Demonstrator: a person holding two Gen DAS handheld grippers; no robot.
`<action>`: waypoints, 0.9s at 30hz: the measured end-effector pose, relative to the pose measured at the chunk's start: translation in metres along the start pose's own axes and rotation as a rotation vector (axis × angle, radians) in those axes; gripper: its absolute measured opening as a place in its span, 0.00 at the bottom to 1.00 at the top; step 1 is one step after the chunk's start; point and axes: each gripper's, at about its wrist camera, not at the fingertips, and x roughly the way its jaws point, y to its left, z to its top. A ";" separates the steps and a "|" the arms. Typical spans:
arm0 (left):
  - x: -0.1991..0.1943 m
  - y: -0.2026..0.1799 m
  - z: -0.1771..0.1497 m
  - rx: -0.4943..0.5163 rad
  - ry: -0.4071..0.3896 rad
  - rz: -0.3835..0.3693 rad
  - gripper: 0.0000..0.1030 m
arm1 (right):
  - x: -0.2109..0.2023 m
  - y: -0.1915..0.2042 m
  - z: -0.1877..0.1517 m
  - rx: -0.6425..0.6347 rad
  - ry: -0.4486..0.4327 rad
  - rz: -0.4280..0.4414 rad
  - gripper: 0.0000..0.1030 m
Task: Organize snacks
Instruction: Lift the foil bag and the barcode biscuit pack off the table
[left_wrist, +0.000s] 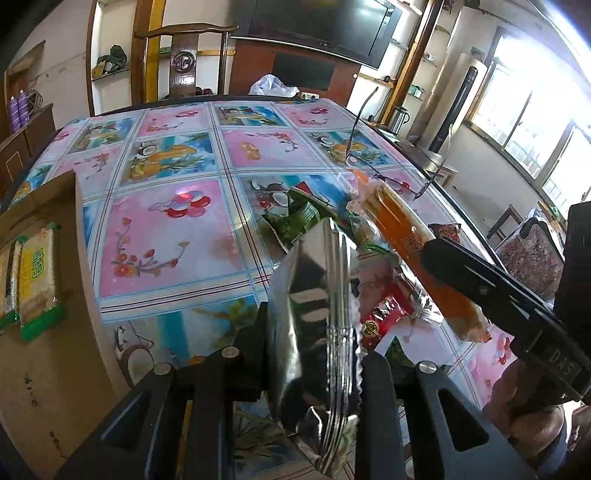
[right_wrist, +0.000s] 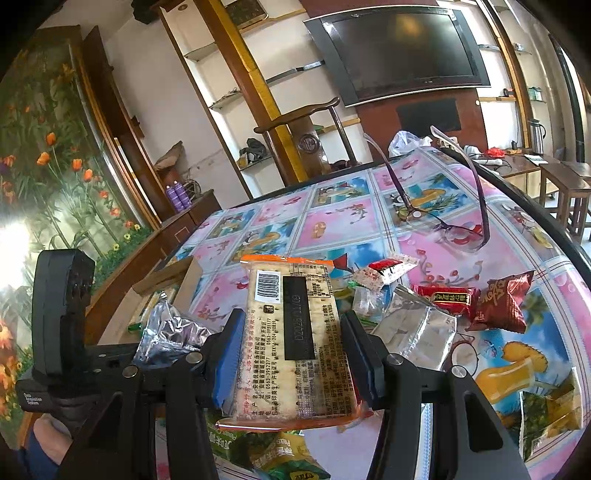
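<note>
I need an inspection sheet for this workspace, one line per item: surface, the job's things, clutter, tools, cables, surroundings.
Surface: table under a fruit-and-flower printed cover.
Job's things: silver foil packet held in the left tool; orange cracker pack held in the right tool; loose snacks piled on the cover; cardboard box at the table edge with green-and-yellow packs inside.
Clutter: eyeglasses lying on the cover.
Tools: left tool shut on the foil packet; right tool shut on the cracker pack.
Cables: nothing seen.
Surroundings: wooden chair, wall television, shelves, windows.
</note>
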 end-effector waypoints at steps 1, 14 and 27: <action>-0.001 0.001 0.000 -0.002 0.000 -0.002 0.22 | 0.001 0.001 0.000 -0.001 0.001 -0.001 0.55; 0.002 0.002 -0.001 -0.011 0.017 -0.032 0.22 | 0.010 0.002 -0.002 -0.011 0.017 -0.018 0.55; 0.005 0.006 -0.001 -0.029 0.033 -0.042 0.22 | 0.011 0.004 -0.001 -0.014 0.017 -0.010 0.55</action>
